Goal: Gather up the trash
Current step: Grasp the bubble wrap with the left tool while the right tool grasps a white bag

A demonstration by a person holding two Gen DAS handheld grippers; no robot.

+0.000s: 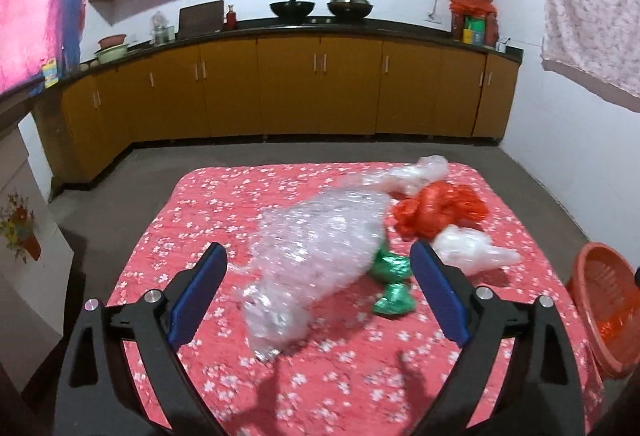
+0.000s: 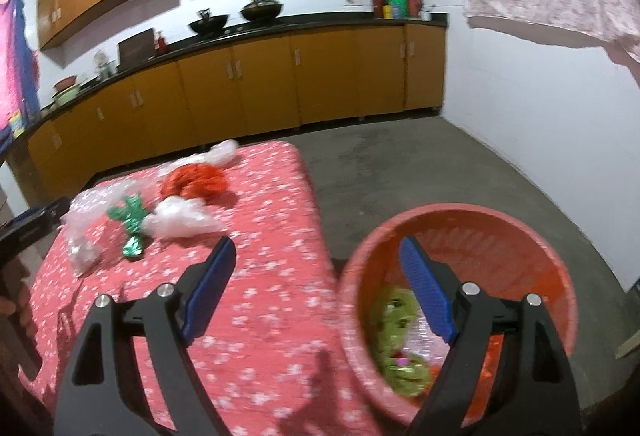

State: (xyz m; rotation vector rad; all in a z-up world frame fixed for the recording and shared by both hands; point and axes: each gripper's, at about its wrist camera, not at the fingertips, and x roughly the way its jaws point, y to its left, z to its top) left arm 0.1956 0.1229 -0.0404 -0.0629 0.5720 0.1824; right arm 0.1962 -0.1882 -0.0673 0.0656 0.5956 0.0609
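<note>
A long crumpled sheet of bubble wrap (image 1: 320, 236) lies on the red floral tablecloth (image 1: 224, 195), reaching in between the fingers of my left gripper (image 1: 319, 250), which is open and not pressing on it. Beside it lie two green foil wrappers (image 1: 390, 266), a red plastic bag (image 1: 436, 209), a white plastic bag (image 1: 468, 250) and clear plastic (image 1: 416, 171). My right gripper (image 2: 317, 242) is open and empty over the table's right edge, next to the orange basket (image 2: 460, 211). Green and clear trash (image 2: 400, 336) lies inside the basket.
The orange basket (image 1: 600, 300) stands on the grey floor (image 2: 440, 163) against the table's right side. Orange kitchen cabinets (image 1: 320, 91) run along the far wall under a dark counter. A pink cloth (image 1: 588, 3) hangs at the upper right.
</note>
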